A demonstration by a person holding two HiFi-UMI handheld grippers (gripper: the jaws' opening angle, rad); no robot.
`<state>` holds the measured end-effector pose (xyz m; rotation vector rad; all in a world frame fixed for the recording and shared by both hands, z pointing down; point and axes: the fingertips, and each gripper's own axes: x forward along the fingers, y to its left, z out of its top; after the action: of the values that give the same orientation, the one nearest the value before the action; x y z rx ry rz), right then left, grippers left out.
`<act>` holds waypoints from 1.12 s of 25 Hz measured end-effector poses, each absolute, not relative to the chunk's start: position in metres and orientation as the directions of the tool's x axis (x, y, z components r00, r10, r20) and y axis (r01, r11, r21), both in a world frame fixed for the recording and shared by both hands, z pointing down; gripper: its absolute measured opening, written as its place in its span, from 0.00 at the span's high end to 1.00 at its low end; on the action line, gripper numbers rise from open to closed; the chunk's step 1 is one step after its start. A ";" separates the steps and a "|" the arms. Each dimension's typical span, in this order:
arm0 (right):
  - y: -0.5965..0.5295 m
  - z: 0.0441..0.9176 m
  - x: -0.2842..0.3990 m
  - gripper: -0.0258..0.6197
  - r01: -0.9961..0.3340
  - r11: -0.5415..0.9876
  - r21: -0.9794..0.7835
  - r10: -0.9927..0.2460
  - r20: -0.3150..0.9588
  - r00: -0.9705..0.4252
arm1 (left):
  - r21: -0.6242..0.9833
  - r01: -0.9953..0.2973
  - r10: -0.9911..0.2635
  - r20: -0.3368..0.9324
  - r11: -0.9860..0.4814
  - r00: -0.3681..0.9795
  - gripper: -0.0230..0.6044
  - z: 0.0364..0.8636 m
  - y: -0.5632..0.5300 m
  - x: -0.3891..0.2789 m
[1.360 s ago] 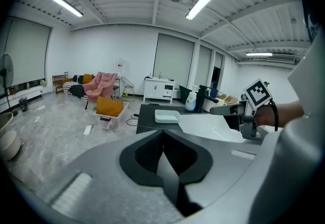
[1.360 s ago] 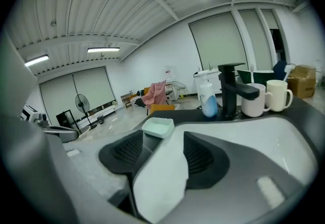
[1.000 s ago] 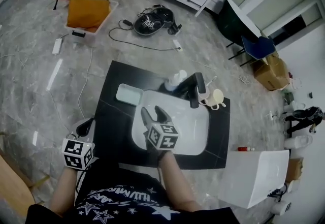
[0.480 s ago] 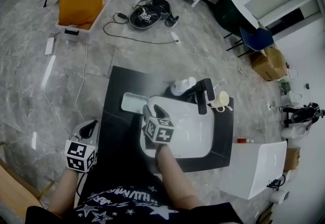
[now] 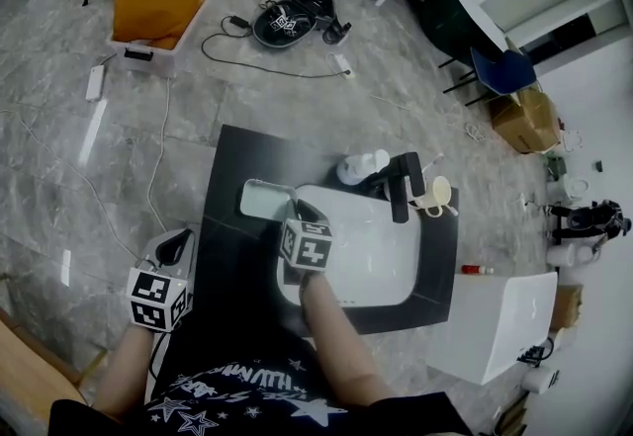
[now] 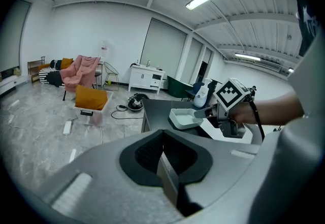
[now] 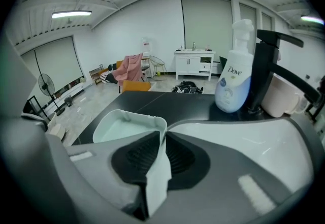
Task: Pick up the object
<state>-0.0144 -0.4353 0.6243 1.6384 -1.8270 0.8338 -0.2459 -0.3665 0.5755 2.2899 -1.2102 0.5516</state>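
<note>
A small white rectangular tray [image 5: 260, 199] sits on the black counter [image 5: 229, 236], at the left rim of the white sink [image 5: 381, 261]. My right gripper [image 5: 300, 214] reaches down to the tray's right end. In the right gripper view the tray's [image 7: 119, 129] near wall stands between the jaws of that gripper [image 7: 161, 142]. The jaws have just been closing and now pinch it. My left gripper [image 5: 179, 244] hangs off the counter's left edge. In the left gripper view this gripper [image 6: 163, 161] has its jaws together, holding nothing, and the tray [image 6: 184, 118] shows ahead.
A white and blue soap bottle [image 7: 234, 83], a black faucet [image 7: 266, 65] and a cream cup [image 7: 284, 97] stand behind the sink. On the floor lie cables, an orange-filled crate [image 5: 156, 14] and a black bag [image 5: 287, 26]. A white cabinet [image 5: 499, 325] stands to the right.
My right gripper moved from over the sink leftward and down to the tray. Its jaws went from wide open to closed on the tray's wall. The left gripper shifted only slightly.
</note>
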 end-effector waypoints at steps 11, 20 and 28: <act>-0.427 0.607 0.002 0.94 -0.992 0.020 -0.121 -0.689 0.718 -0.102 | 0.202 -0.846 -0.651 0.559 -0.494 0.514 0.95 0.566 -0.354 -0.236; -0.385 0.564 0.038 0.94 -0.984 0.020 -0.177 -0.742 0.657 -0.133 | 0.166 -0.853 -0.680 0.537 -0.495 0.499 0.95 0.542 -0.315 -0.199; -0.328 0.535 0.101 0.94 -0.981 0.008 -0.196 -0.781 0.612 -0.129 | 0.137 -0.851 -0.695 0.520 -0.506 0.497 0.95 0.524 -0.267 -0.148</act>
<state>0.1006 -0.3278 0.5346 1.8156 -1.9621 0.8467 -0.1484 -0.2671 0.5242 2.3686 -1.2869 0.5726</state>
